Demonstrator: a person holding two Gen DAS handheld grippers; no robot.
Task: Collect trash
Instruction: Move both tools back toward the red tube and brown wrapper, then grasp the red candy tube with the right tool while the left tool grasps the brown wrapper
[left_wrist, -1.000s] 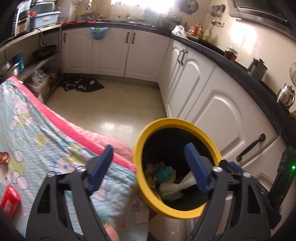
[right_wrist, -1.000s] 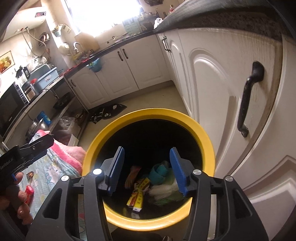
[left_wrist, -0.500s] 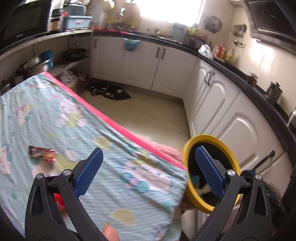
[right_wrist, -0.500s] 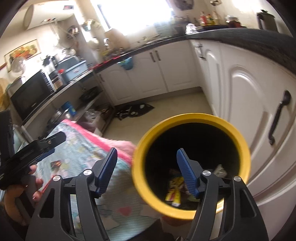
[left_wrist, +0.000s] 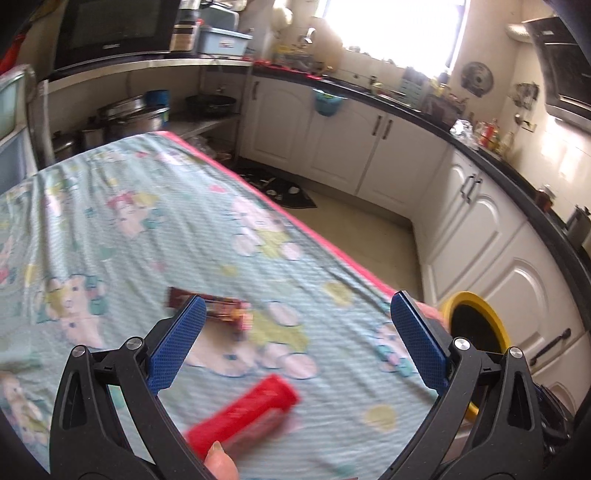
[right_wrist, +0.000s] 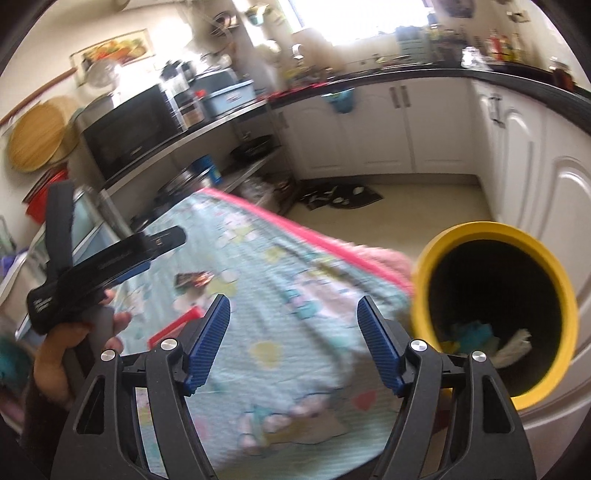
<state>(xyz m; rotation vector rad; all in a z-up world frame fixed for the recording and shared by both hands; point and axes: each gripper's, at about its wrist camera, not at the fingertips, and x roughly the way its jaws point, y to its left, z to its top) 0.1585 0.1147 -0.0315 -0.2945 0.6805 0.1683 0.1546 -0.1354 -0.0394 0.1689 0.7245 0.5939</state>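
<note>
A table with a blue cartoon cloth (left_wrist: 155, 236) fills the middle of the kitchen, with white cupboards (left_wrist: 476, 236) along the wall. On the cloth lie a red packet (left_wrist: 245, 415) and a dark snack wrapper (left_wrist: 212, 306), near each other. The left gripper (left_wrist: 295, 339) hangs over them with its blue fingers wide apart, holding nothing. The right gripper (right_wrist: 293, 343) is also spread wide and empty. The yellow bin (right_wrist: 495, 332) stands by the table corner, beside the cupboards. Inside it sit bits of rubbish (right_wrist: 480, 336), some blue, some white.
</note>
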